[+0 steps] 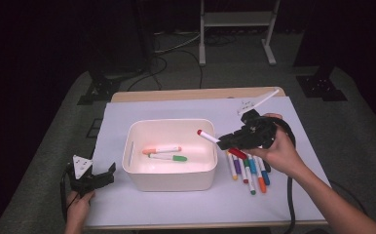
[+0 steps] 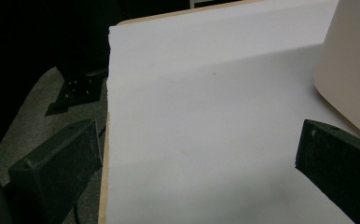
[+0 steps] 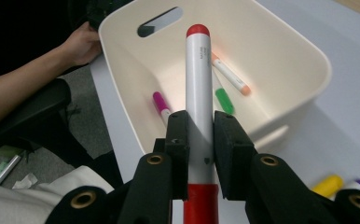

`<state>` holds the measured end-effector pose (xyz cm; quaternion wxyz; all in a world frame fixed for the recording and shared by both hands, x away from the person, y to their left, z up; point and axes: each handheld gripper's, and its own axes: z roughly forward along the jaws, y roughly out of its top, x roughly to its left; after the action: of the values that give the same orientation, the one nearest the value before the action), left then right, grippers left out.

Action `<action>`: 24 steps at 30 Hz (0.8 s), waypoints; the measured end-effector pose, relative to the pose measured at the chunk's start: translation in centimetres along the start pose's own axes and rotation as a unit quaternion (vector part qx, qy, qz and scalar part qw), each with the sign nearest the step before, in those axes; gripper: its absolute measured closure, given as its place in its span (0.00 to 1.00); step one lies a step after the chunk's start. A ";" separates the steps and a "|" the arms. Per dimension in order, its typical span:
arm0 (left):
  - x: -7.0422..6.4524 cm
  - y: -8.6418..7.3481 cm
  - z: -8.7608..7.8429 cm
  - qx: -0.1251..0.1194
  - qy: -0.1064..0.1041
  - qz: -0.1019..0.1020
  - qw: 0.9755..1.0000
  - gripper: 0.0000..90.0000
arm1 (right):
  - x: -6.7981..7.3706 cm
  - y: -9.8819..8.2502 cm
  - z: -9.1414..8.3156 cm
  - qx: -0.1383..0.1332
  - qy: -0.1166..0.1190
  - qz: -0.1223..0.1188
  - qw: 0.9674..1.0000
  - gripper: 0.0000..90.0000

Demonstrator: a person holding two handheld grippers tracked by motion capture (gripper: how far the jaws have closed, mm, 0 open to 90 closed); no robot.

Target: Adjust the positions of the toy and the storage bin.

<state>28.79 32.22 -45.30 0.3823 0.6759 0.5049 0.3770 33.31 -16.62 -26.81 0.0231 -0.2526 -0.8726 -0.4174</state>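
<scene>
Nearest the lens in the right gripper view, the right tool (image 3: 200, 140) is clenched on a red marker (image 3: 199, 88), its two black pads pressing the white barrel just above the wide red cap while the small red end points toward the white bin (image 3: 304, 51). In the high view that tool (image 1: 223, 141) hangs above the bin's right rim (image 1: 214, 146), the red marker (image 1: 208, 137) slanting over the opening. Inside the bin lie an orange-tipped marker (image 1: 161, 149) and a green-tipped marker (image 1: 168, 157), and the right gripper view adds a magenta-tipped marker (image 3: 160, 106) near the wall. A row of loose markers (image 1: 248, 170) lies on the white counter (image 1: 176, 109) just right of the bin, under the right hand. The left tool (image 1: 101, 179) rests at the counter's near left corner, left of the bin, released, its jaws spread wide with only bare counter between them in the left gripper view.
</scene>
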 end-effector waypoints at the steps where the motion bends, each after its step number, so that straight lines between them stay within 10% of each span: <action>1: 0.0 0.0 0.0 0.000 0.000 0.000 1.000 0.00 | 0.3 0.4 0.3 0.002 0.005 -0.006 1.000 0.84; 24: 0.0 0.0 0.0 0.002 -0.002 0.000 1.000 0.00 | 3.2 5.4 7.4 0.044 0.069 -0.060 0.995 0.84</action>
<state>28.79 32.26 -45.27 0.3822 0.6768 0.5051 0.3751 34.30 -7.00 -26.94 0.0693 -0.1686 -0.9000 -0.3959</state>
